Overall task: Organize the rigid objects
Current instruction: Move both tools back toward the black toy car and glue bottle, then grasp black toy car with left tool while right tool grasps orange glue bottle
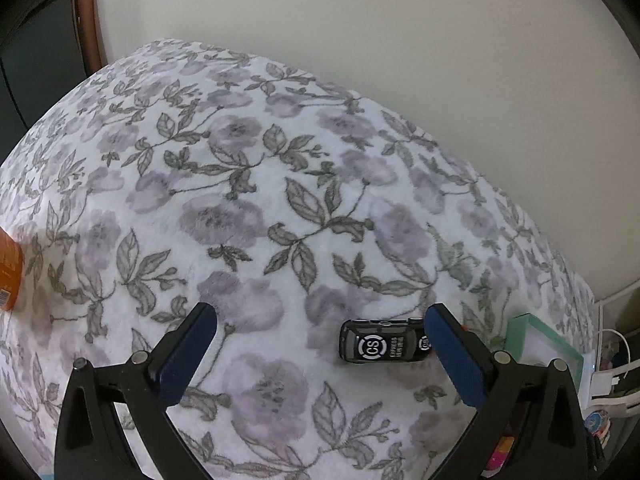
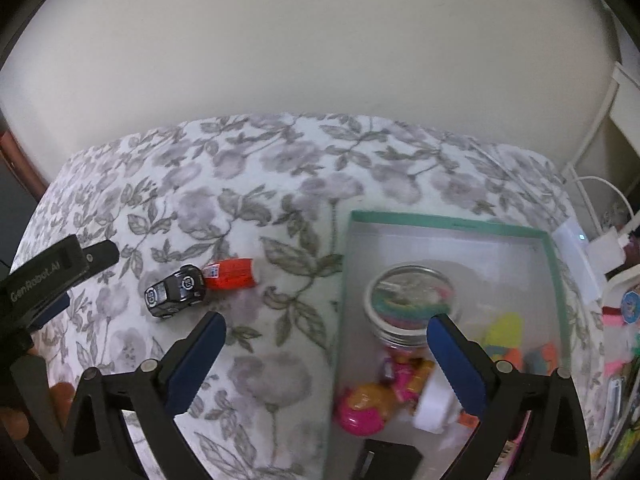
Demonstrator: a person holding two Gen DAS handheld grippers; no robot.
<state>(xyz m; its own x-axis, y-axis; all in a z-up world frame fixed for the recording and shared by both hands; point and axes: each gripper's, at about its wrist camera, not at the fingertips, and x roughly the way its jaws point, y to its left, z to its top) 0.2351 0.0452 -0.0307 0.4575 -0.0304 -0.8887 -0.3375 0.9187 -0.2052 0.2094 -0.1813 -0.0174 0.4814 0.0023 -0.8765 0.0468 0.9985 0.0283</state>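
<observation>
My left claw (image 1: 320, 320) hangs over the flowered cloth (image 1: 248, 184) with its blue pads spread wide and nothing between them. The little black toy car (image 1: 382, 345) lies on the cloth just inside my right-hand pad, close to it; I cannot tell whether they touch. My right claw (image 2: 326, 326) is likewise wide open and empty, poised over the near left edge of the green-rimmed box (image 2: 452, 224). That box sits on the right side of the cloth and holds a glass jar (image 2: 408, 308) with a metal lid, a pink round toy (image 2: 360, 412), something white and round (image 2: 434, 404), and a blur of yellow and orange pieces farther right. From the right wrist camera the toy car (image 2: 176, 290) lies to the left of the box, well apart from it, with a small red thing (image 2: 232, 274) touching its right end. At the far left edge of the left wrist view lies an orange package (image 1: 10, 276).
</observation>
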